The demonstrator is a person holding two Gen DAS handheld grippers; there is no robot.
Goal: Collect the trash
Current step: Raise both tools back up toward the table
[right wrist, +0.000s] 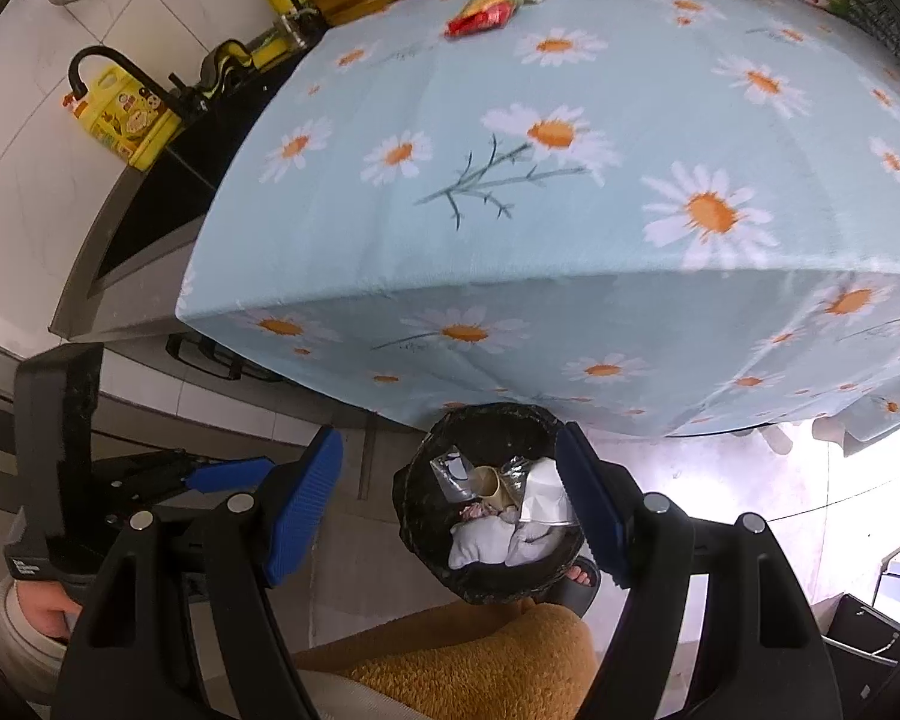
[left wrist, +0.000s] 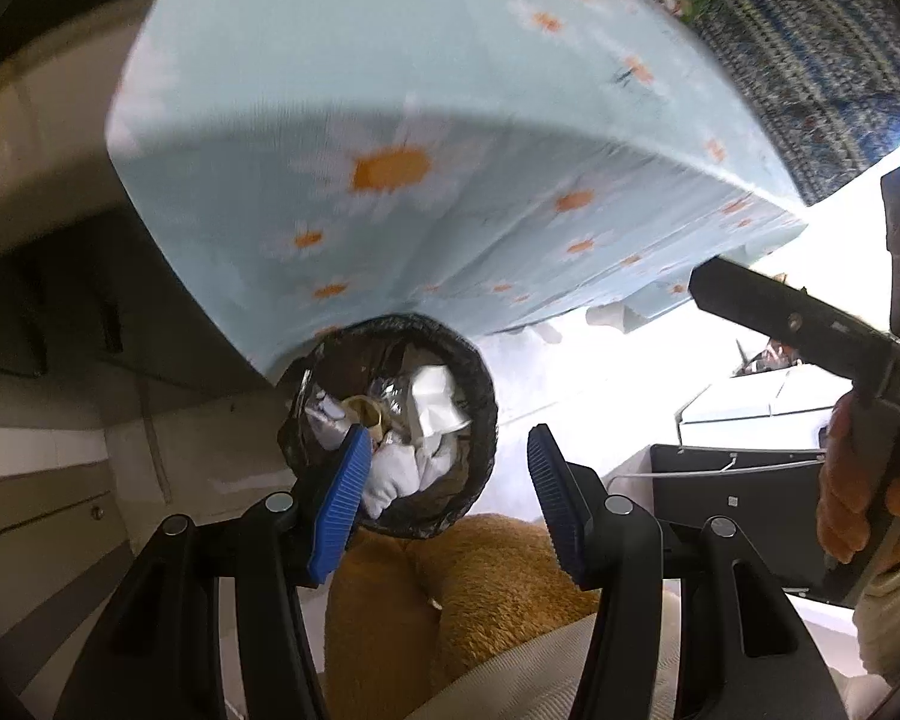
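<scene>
Reading no label on the yellow bottle (right wrist: 127, 120): print too small.

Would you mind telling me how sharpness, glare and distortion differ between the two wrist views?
Left wrist view: motion-blurred, the daisy tablecloth smeared; the floor at right is blown out white. Right wrist view: much sharper, daisy petals crisp, with overexposed floor only at the lower right. Both: fisheye bends the table edge into a curve, and the trash bin stays readable.
</scene>
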